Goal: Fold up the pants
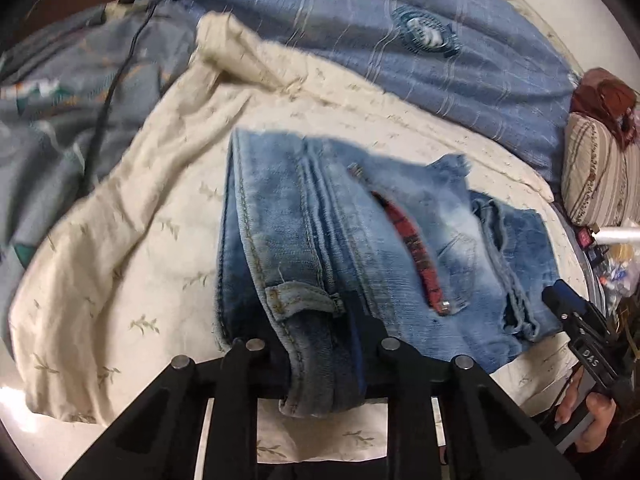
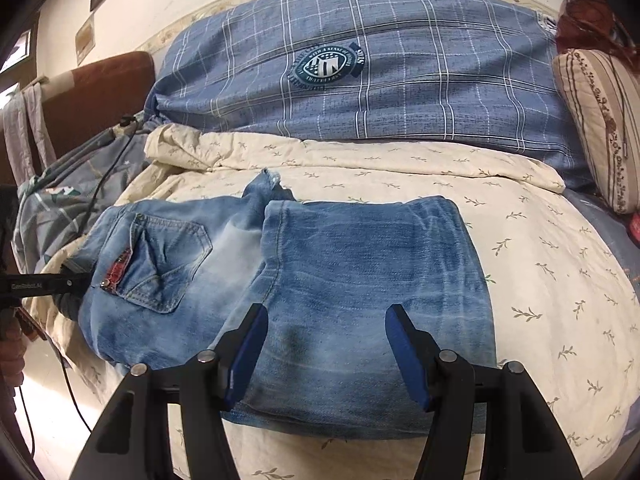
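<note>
Two grippers work a pair of faded blue jeans (image 2: pixel 320 280) lying folded on my cream leaf-print bedspread (image 2: pixel 540 264), in front of a blue checked pillow (image 2: pixel 360 80). My left gripper (image 1: pixel 320 344) is clamped on the waistband by a belt loop (image 1: pixel 296 300), its black fingers pressed tight against the denim. My right gripper (image 2: pixel 326 356) hangs over the folded leg with its blue pads (image 2: pixel 408 356) spread wide, gripping nothing.
</note>
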